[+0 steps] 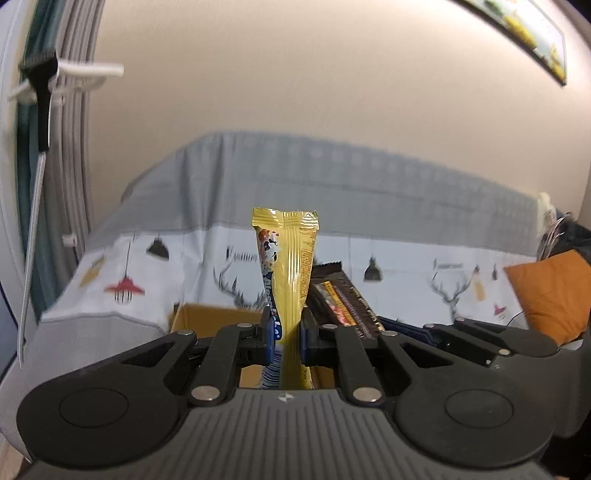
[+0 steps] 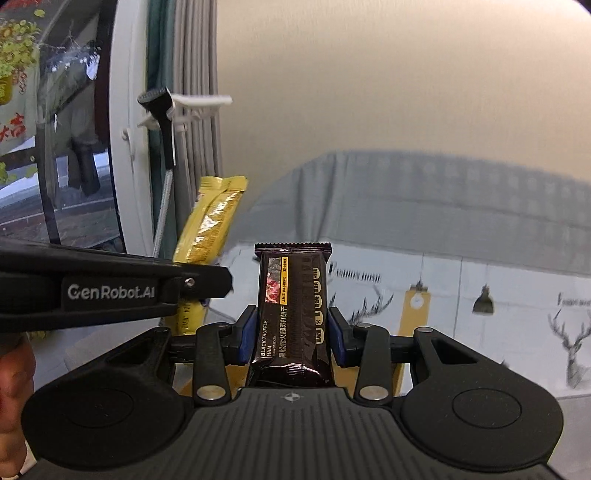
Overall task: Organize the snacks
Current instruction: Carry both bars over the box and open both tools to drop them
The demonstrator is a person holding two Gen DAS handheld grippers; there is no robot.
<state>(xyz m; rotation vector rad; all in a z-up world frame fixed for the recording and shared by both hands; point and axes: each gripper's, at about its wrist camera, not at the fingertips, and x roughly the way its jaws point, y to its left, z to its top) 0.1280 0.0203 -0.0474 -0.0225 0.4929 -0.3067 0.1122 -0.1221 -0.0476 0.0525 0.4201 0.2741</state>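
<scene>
Above the cardboard box (image 1: 207, 314), a yellow candy packet (image 1: 290, 266) is clamped upright by the left gripper (image 1: 284, 334), and a black truffle ham cracker pack (image 2: 293, 314) by the right gripper (image 2: 291, 334).

Plain beige wall (image 1: 314, 74), grey pleated curtain (image 2: 195, 74) beside a white-framed window (image 2: 122, 110) with dim reflections, framed yellow-green picture (image 1: 532, 33) high on the wall, furniture under a grey cover printed with lamps and deer (image 1: 369, 206), orange cushion (image 1: 550, 291)

- Soft, even indoor light; no hard shadows.
- Strong fisheye bending at the edges.
- The patterned cloth (image 1: 369, 236) is smeared by blur.
- The yellow wrapper (image 2: 210, 225) shows foil glare.
</scene>
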